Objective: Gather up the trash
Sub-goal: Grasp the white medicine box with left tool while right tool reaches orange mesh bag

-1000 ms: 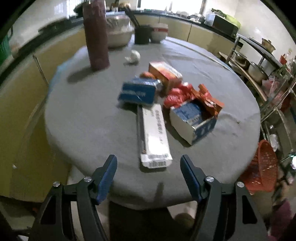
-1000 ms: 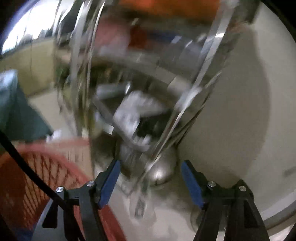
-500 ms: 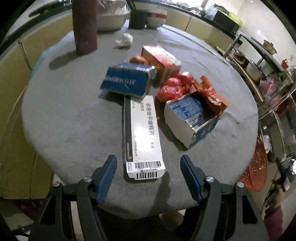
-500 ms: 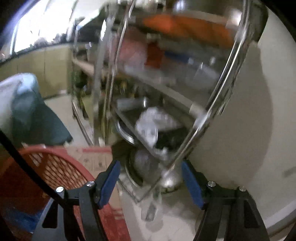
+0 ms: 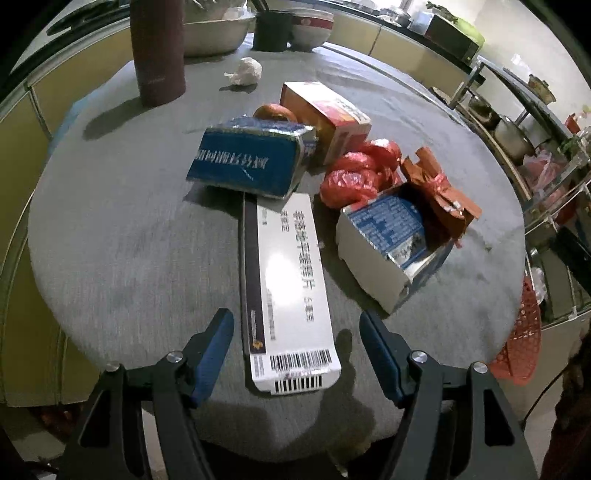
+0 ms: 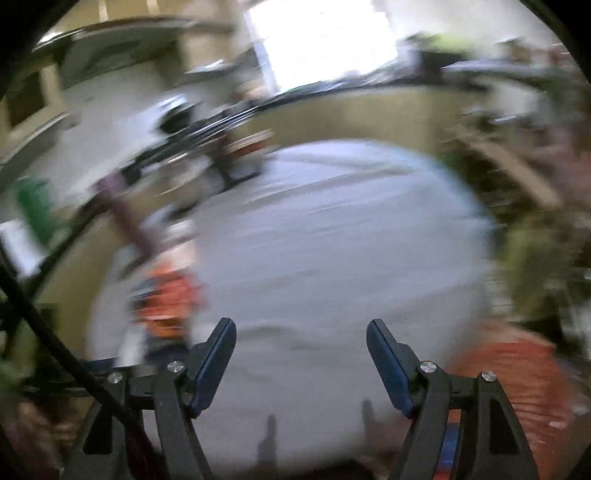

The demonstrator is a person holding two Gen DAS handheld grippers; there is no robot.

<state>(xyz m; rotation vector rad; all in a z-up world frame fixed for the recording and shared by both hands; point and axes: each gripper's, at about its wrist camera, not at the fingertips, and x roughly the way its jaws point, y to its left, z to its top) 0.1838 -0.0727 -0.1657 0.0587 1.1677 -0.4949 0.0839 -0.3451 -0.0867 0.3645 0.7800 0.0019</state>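
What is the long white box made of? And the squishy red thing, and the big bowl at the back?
The long white box looks like thin glossy cardboard: flat printed faces, a barcode, a light glare. The red thing seems to be crumpled thin plastic bag, shiny and wrinkled. The big bowl looks like metal, probably steel: grey with a dull sheen.

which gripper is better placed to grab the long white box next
Left. The left gripper is open with its jaws either side of the long white box. The right gripper, jaws opening, hangs over bare table.
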